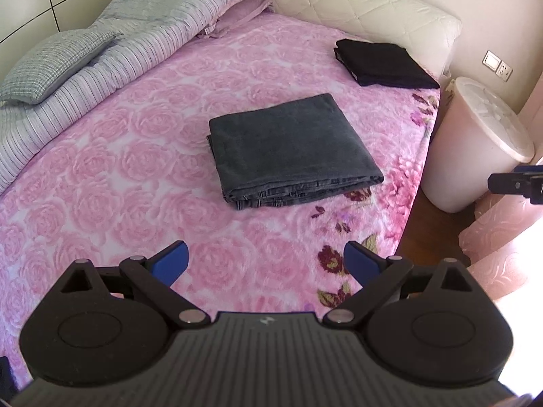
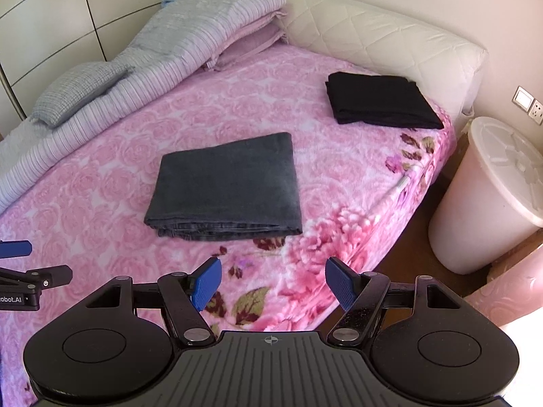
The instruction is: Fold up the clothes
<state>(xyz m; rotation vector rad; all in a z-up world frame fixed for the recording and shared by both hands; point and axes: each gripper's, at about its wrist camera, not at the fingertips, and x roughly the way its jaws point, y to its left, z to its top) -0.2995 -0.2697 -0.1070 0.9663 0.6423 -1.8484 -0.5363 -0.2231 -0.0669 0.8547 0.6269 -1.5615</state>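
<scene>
Folded dark grey jeans (image 1: 292,151) (image 2: 227,188) lie flat in the middle of the pink rose-patterned bed cover (image 1: 118,176) (image 2: 101,183). A folded black garment (image 1: 383,62) (image 2: 380,101) rests at the far right corner near the headboard. My left gripper (image 1: 266,261) hovers over the near part of the bed, short of the jeans, open and empty. The right gripper (image 2: 273,283) hangs above the bed's near right edge, also open with nothing between its blue pads. Each gripper's tip shows at the side of the other's view.
A striped quilt (image 1: 112,57) (image 2: 142,68) and grey pillow (image 1: 57,64) (image 2: 78,91) line the bed's left side. A white padded headboard (image 1: 373,13) (image 2: 390,44) stands behind. To the right, a pale lidded bin (image 1: 475,142) (image 2: 492,196) sits on the wooden floor.
</scene>
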